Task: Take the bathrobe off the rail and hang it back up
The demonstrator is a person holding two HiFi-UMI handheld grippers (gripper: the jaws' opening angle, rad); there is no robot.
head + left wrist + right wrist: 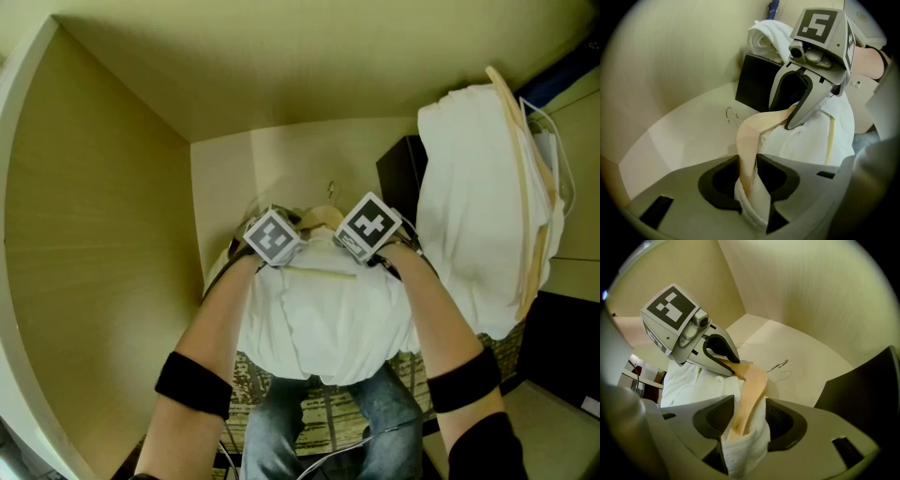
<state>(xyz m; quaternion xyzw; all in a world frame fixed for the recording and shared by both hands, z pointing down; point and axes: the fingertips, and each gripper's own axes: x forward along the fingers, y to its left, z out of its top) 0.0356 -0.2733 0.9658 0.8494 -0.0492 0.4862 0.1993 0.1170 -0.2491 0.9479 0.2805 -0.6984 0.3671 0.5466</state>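
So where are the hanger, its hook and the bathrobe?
hanger (752, 133), left gripper view, its bare wooden arm.
hook (778, 365), right gripper view, the curved wire.
bathrobe (323, 319), head view, middle of the cloth.

Head view looks steeply down; gripper views face each other closely across the hanger (752, 133).

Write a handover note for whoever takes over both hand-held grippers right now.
Left hand-held gripper: shut on one arm of the hanger, with robe cloth pinched in.
Right hand-held gripper: shut on the other arm, in the same way.
Things: the bathrobe is draped on the hanger, held up inside the closet. The hook is free and catches nothing. A second white robe hangs at the right.
Done: the bathrobe is off the rail.
Left: set the hook back on the rail, which is not in view, then release both.
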